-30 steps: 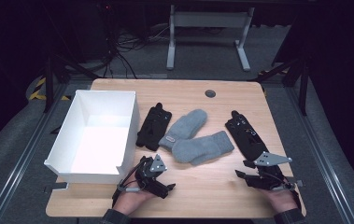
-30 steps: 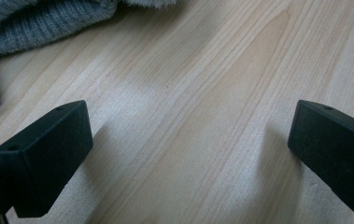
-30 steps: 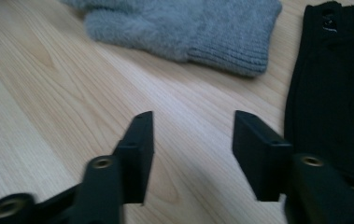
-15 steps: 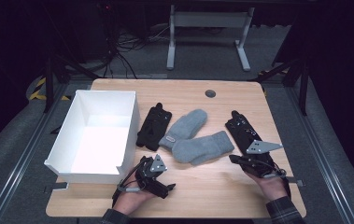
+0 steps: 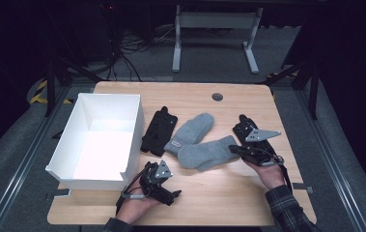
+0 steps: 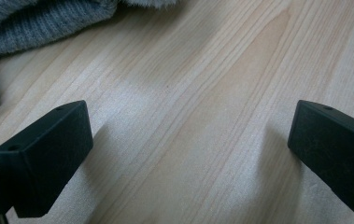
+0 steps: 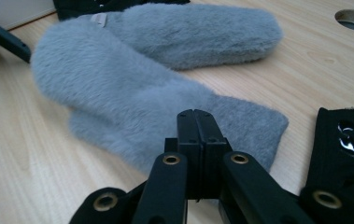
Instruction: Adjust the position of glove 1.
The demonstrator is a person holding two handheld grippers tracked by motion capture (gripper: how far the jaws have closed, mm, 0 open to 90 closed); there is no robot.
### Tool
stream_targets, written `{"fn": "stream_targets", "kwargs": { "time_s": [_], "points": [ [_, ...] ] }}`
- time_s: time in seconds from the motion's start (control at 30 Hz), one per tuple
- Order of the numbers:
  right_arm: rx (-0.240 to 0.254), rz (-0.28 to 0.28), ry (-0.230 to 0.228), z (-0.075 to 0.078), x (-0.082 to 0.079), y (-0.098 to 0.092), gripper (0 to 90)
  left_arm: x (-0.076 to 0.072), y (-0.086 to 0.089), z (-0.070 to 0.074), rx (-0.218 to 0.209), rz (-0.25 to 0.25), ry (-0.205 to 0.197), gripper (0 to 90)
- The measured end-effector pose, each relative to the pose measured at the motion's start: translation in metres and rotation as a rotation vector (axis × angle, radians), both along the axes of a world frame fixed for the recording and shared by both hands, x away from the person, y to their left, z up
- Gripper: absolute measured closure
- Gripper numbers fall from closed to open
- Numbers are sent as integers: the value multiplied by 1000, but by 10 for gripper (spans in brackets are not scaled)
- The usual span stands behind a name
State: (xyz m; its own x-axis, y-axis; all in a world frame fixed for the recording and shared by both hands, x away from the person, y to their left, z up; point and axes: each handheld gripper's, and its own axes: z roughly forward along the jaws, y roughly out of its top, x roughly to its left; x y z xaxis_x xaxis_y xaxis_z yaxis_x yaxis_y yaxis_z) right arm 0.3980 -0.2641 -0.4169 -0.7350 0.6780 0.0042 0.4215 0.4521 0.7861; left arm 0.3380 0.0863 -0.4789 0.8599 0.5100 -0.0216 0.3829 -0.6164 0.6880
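The table (image 5: 209, 203) carries two grey mittens, two black gloves and one white box (image 5: 98, 140). The near mitten (image 5: 208, 153) lies mid-table, long axis running left-right, cuff to the right and rounded tip to the left. The far mitten (image 5: 191, 131) touches it and angles toward the far right. The right gripper (image 5: 236, 149), jaws pressed together with nothing between them, sits at the near mitten's cuff. The left gripper (image 5: 175, 193), jaws apart and empty, rests near the box.
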Motion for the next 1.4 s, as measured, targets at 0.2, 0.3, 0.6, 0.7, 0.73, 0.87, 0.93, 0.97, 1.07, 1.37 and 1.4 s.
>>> {"fn": "stream_targets", "kwargs": {
  "time_s": [0.2,0.3,0.6,0.7,0.73,0.87,0.93,0.97,1.07,1.37,1.4],
  "points": [
    [-15,-7,12,-7,16,3,900,0,0,0,0,0,0,4],
    [-23,-6,17,-11,21,4,900,0,0,0,0,0,0,4],
    [-82,7,63,-27,29,14,900,-1,0,0,0,7,1,4],
    [-95,14,65,-26,26,14,900,-1,0,0,0,7,1,4],
    [-97,17,66,-26,24,14,900,-1,0,0,0,7,1,4],
    [-103,28,70,-26,18,13,900,-1,0,0,0,7,1,4],
    [-104,31,77,-25,14,12,900,-1,0,0,-1,7,2,4],
    [-104,31,77,-25,14,12,900,-1,0,0,-1,7,2,4],
    [-113,37,80,-24,6,9,900,-1,0,0,-1,6,2,4],
    [-127,47,96,-22,-14,5,900,-1,0,0,-1,6,1,4],
    [-133,51,97,-22,-18,5,900,-1,0,0,-1,7,1,4]
  ]
}}
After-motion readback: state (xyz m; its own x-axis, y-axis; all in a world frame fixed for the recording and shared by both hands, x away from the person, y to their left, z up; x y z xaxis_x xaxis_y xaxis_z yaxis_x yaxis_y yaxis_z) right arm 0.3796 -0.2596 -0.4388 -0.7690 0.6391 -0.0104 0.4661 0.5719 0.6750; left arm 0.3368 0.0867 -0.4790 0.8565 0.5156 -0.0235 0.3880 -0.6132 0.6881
